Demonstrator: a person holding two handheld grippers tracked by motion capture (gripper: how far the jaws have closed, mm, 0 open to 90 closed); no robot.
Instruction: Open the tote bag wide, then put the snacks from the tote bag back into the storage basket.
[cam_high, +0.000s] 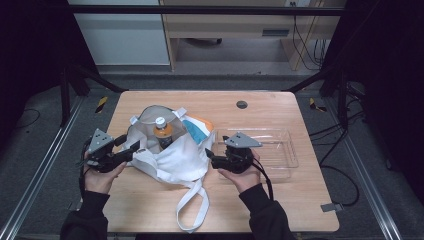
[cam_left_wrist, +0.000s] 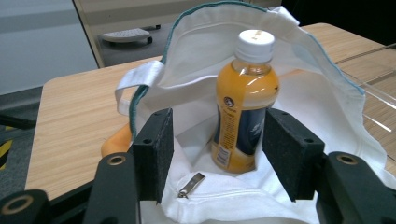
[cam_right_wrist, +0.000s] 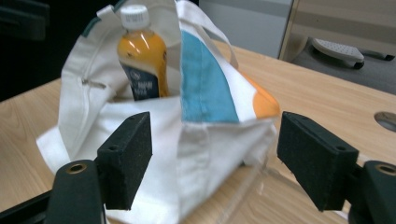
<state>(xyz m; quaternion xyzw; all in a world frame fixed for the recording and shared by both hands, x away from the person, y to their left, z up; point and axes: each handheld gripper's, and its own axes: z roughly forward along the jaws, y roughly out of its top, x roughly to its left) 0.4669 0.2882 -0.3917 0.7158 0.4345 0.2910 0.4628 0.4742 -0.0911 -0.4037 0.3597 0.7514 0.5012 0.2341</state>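
A light wooden table (cam_high: 150, 200) with rounded corners carries everything. A white cloth bag (cam_high: 172, 155) lies on it left of centre, its mouth gaping toward the far side and its long white strap (cam_high: 192, 207) trailing toward the near edge. Just right of the bag sits a clear plastic tray (cam_high: 280, 150), touching the bag's right side. A small dark round grommet (cam_high: 242, 104) is set into the tabletop near the far edge.
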